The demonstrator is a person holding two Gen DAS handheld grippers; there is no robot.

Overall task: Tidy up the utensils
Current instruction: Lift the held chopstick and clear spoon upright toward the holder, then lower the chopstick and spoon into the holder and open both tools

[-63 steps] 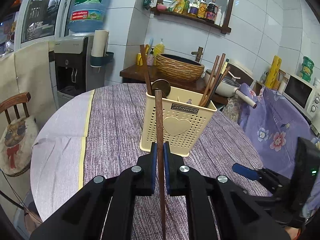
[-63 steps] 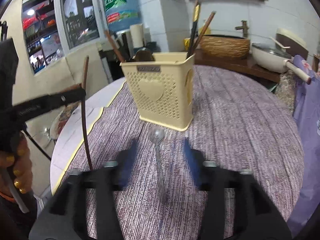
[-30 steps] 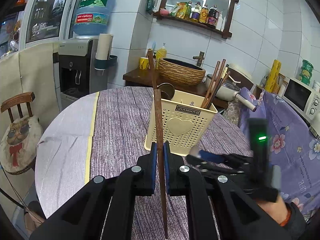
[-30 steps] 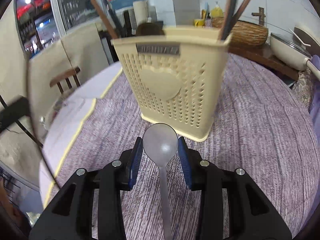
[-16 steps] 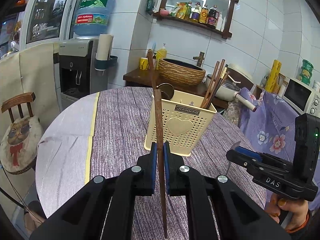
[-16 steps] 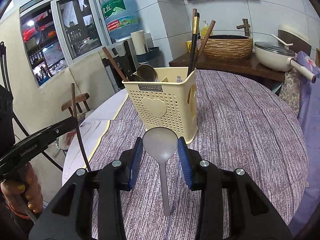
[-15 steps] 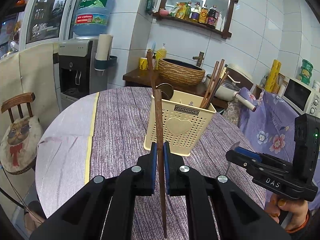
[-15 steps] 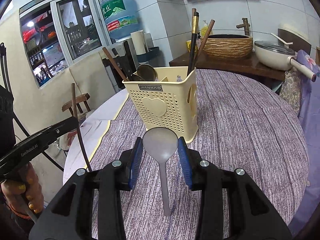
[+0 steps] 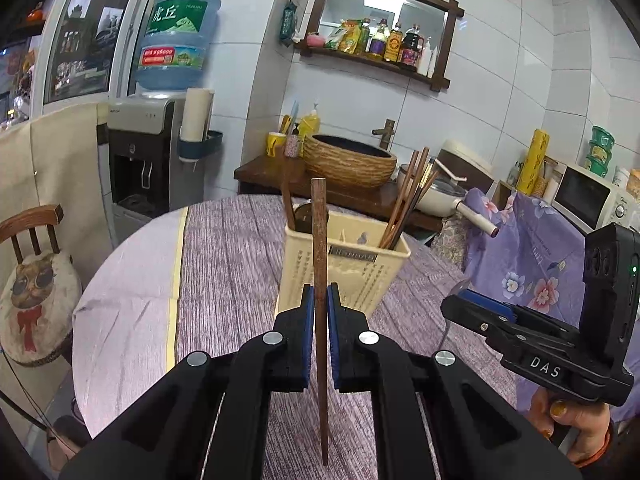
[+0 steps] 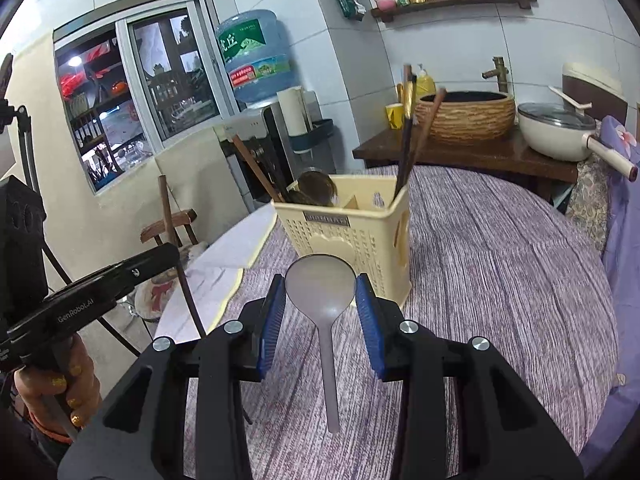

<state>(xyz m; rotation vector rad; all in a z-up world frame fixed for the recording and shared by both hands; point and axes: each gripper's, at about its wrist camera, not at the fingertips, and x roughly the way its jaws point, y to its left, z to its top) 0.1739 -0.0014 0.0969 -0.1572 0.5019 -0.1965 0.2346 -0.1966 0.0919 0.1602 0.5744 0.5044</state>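
A cream perforated utensil caddy (image 9: 348,268) stands on the round table and holds several chopsticks (image 9: 404,208) and a dark spoon (image 10: 316,189). My left gripper (image 9: 319,308) is shut on a brown wooden chopstick (image 9: 319,240), held upright above the table in front of the caddy. My right gripper (image 10: 321,304) is shut on a metal spoon (image 10: 322,292), gripping its bowl by the edges, handle hanging down, just before the caddy (image 10: 352,236). The right gripper also shows in the left wrist view (image 9: 480,308).
The table has a purple striped cloth (image 9: 224,264). A chair with a cat cushion (image 9: 32,292) stands at the left. Behind are a water dispenser (image 9: 148,152), a woven basin (image 9: 348,160), a pot (image 10: 556,132) and a microwave (image 9: 592,196).
Both grippers have risen a little, keeping their holds. The caddy sits lower and somewhat further in both views.
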